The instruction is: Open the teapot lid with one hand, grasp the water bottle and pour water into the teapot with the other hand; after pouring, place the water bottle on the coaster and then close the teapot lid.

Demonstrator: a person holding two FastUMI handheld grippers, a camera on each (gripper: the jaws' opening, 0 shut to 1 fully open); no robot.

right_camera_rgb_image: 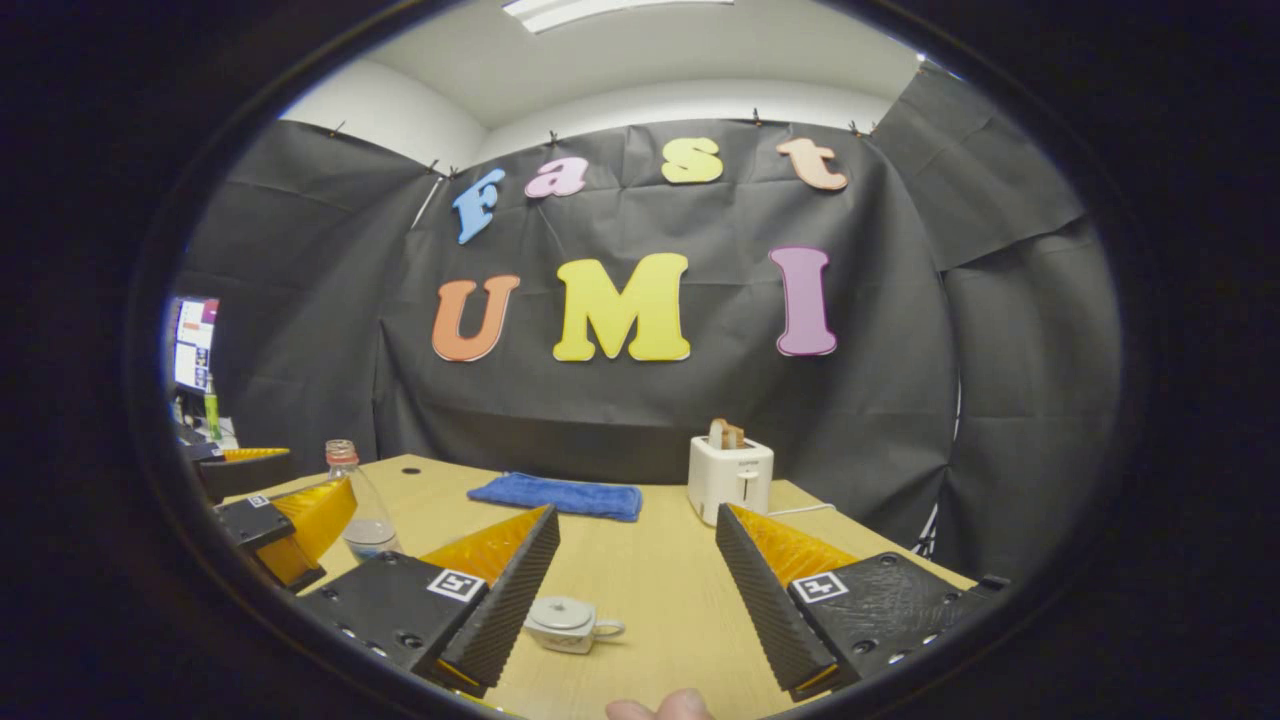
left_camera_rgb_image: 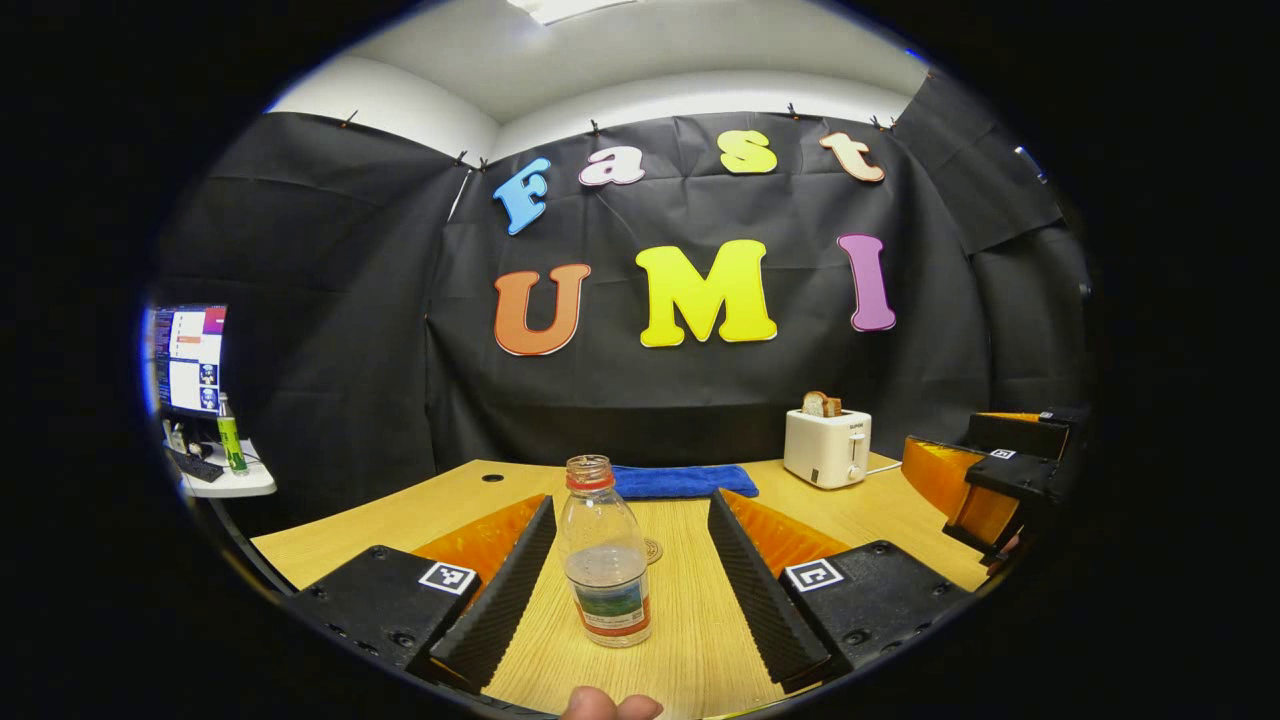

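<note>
A clear water bottle point(left_camera_rgb_image: 605, 560) with an orange neck ring and a little water stands upright on the wooden table, between the spread fingers of my left gripper point(left_camera_rgb_image: 632, 500), untouched. Just behind it lies a small round coaster point(left_camera_rgb_image: 654, 550). In the right gripper view a small white teapot point(right_camera_rgb_image: 565, 622) with its lid on sits low between the fingers of my right gripper point(right_camera_rgb_image: 636, 512), close to the left finger; that gripper is open and holds nothing. The bottle point(right_camera_rgb_image: 358, 495) and the left gripper point(right_camera_rgb_image: 285, 495) also appear at the left of that view.
A folded blue towel point(left_camera_rgb_image: 680, 481) lies at the back of the table point(left_camera_rgb_image: 700, 640). A white toaster point(left_camera_rgb_image: 827, 448) with bread in it stands at the back right. A monitor point(left_camera_rgb_image: 190, 360) sits on a side desk at the left. The right gripper point(left_camera_rgb_image: 965, 490) shows at the right edge.
</note>
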